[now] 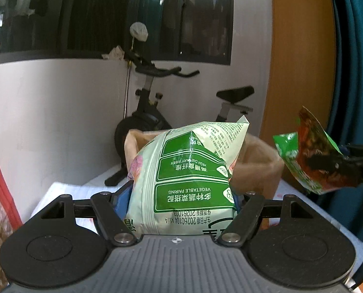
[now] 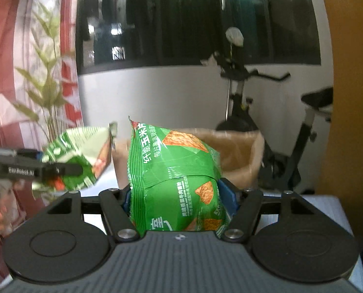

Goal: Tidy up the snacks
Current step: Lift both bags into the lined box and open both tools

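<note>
Behind a white table [image 1: 66, 190] stands an exercise bike [image 1: 154, 102] — the left gripper [image 1: 181, 195] pinches a pale green snack bag [image 1: 186, 171] ahead of a tan basket [image 1: 257, 163], its back label showing only there, while the right gripper [image 2: 179, 195] clamps a bright green chip bag [image 2: 174, 178].

Both wrist cameras look forward at close range, sharing the tan basket [image 1: 257, 161] and exercise bike [image 2: 244, 112]

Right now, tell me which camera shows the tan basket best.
The left wrist view shows it a little better: the tan basket is sharp there, with its rim and inner wall visible right of the pale green snack bag. In the right wrist view the basket is blurred and partly hidden by the bright green chip bag.
</note>
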Available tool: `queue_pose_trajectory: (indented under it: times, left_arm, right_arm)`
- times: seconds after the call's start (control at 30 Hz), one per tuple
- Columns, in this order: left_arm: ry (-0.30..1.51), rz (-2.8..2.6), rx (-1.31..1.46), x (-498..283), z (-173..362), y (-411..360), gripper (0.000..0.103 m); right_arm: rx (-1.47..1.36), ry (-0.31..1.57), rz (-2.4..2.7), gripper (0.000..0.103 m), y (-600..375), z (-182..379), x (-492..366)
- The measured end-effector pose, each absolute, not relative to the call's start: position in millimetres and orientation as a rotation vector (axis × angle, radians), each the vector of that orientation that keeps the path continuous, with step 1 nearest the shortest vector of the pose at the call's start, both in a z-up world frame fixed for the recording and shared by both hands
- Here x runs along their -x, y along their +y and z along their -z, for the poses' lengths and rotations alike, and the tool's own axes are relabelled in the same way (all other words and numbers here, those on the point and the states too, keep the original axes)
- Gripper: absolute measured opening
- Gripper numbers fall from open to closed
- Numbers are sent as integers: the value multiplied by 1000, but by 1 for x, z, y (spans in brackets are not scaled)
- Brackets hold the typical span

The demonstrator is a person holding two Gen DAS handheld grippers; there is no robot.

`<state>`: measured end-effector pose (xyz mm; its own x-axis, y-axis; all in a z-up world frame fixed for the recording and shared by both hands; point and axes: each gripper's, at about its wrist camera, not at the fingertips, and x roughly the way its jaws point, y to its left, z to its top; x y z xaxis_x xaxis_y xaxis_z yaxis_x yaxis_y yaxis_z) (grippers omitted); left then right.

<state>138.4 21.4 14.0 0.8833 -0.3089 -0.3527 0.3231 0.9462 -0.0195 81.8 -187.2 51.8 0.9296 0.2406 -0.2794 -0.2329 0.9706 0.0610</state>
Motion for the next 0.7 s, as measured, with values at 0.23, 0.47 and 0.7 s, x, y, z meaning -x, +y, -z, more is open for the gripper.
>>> queue_pose_trajectory:
  times: [0.23, 0.47, 0.7]
  left_arm:
    - [327, 319, -16, -187, -39, 6, 77]
    - [364, 307, -6, -266, -47, -18, 77]
    - [467, 299, -21, -318, -37, -37, 79]
  right_arm:
    - [-47, 260, -254, 68, -194, -75, -142]
    - [-53, 294, -226, 68, -201, -67, -220]
    - [-113, 370, -185, 70, -209, -41, -266]
